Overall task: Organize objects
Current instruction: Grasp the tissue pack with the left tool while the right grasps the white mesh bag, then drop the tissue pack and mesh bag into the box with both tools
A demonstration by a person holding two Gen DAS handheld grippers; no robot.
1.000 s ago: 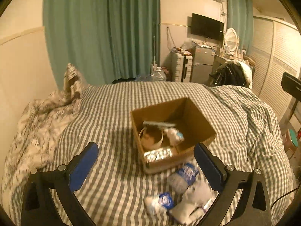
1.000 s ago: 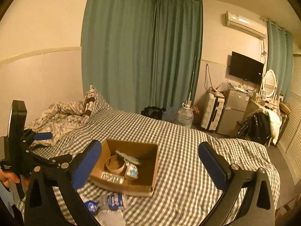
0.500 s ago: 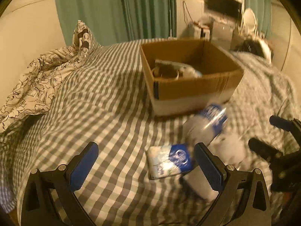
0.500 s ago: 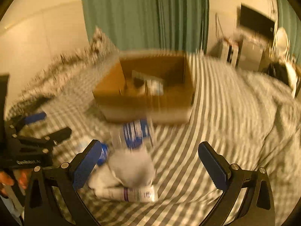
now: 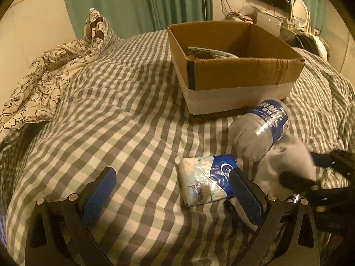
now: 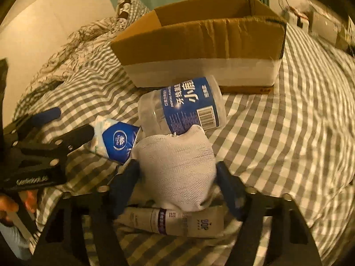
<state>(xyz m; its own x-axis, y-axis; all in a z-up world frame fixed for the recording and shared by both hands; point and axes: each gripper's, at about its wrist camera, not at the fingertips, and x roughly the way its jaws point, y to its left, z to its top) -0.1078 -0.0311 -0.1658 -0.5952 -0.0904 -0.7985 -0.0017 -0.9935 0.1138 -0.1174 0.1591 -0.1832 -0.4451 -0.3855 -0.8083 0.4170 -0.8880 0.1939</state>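
A cardboard box (image 5: 239, 75) with several items inside stands on the checked bed; it also shows in the right wrist view (image 6: 199, 42). In front of it lie a clear bottle with a blue label (image 5: 261, 128) (image 6: 184, 106), a blue-and-white tissue pack (image 5: 206, 179) (image 6: 115, 141), a white cloth bundle (image 5: 288, 161) (image 6: 177, 168) and a pale tube (image 6: 177, 221). My left gripper (image 5: 170, 195) is open, low over the bed, its right finger at the tissue pack. My right gripper (image 6: 177, 188) has its fingers on both sides of the white bundle, touching it.
A floral duvet and a pillow (image 5: 44, 73) lie at the bed's left side by the wall. Green curtains (image 5: 155, 2) hang behind. A TV, fridge and mirror (image 5: 277, 6) stand at the far right. The person's hand (image 6: 13, 204) holds the left gripper.
Both grippers have come down and forward to the loose items. The right gripper's fingers have closed in around the white bundle. The left gripper stays open near the tissue pack.
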